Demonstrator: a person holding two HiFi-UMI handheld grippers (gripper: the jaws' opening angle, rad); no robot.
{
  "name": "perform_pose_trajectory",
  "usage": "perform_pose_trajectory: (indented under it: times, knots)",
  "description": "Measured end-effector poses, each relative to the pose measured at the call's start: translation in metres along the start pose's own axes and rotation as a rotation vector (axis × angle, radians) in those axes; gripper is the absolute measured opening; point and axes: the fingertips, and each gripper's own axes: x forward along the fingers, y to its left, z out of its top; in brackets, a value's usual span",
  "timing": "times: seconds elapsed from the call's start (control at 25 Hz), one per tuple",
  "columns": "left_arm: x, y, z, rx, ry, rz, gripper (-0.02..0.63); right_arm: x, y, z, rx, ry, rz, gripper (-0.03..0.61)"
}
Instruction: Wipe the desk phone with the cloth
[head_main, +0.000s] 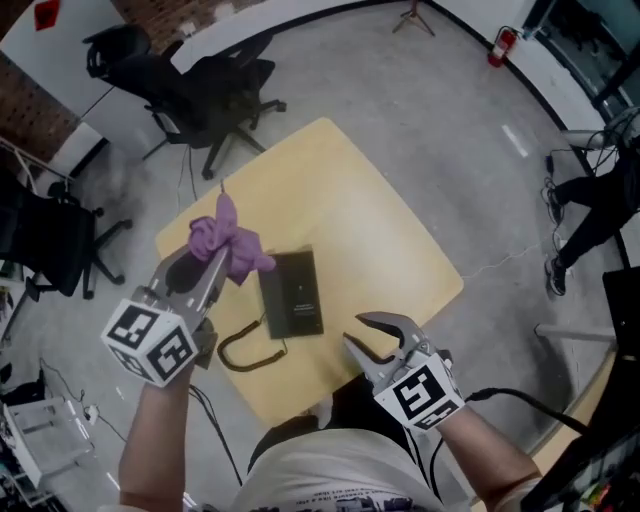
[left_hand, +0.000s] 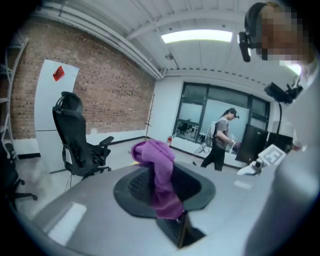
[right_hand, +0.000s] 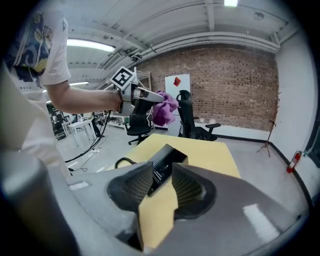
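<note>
A black desk phone (head_main: 291, 292) lies flat near the middle of the yellow table (head_main: 370, 215), its dark cord (head_main: 243, 350) looping off the near-left edge. My left gripper (head_main: 222, 262) is raised above the table's left side, shut on a purple cloth (head_main: 229, 240) that bunches over its jaws. In the left gripper view the cloth (left_hand: 157, 177) drapes down between the jaws. My right gripper (head_main: 362, 331) hovers open over the table's near edge, right of the phone, with nothing in it. The right gripper view shows the phone (right_hand: 166, 160) just beyond its jaws.
Black office chairs (head_main: 205, 95) stand on the grey floor beyond the table's far-left corner, another chair (head_main: 50, 245) at the left. A person (head_main: 590, 205) stands at the right edge. Cables trail on the floor near left.
</note>
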Motion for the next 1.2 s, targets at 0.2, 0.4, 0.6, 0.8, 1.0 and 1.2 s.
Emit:
perform_pose_trajectory:
  times: [0.2,0.4,0.6,0.8,1.0,1.2]
  knots:
    - [-0.081,-0.034,-0.017,0.081,-0.046,-0.049,0.092,-0.016,0.031,0.015,-0.034,-0.020,-0.087,0.121]
    - [-0.157,-0.075,-0.056,0.090,-0.061,-0.134,0.092,-0.033,0.094,0.022,-0.047,-0.047,-0.148,0.121]
    - [-0.208,-0.111,-0.094,0.120,-0.064,-0.196,0.092,-0.051,0.147,0.019,-0.042,-0.062,-0.184,0.121]
    - [-0.250,-0.131,-0.113,0.137,-0.043,-0.231,0.092,-0.069,0.182,0.023,-0.054,-0.073,-0.194,0.121]
    - [-0.269,-0.156,-0.131,0.117,-0.054,-0.236,0.092,-0.095,0.200,0.026,-0.088,-0.106,-0.194,0.121]
    - [-0.274,-0.192,-0.146,0.104,-0.055,-0.229,0.092,-0.129,0.213,0.010,-0.104,-0.120,-0.187,0.121]
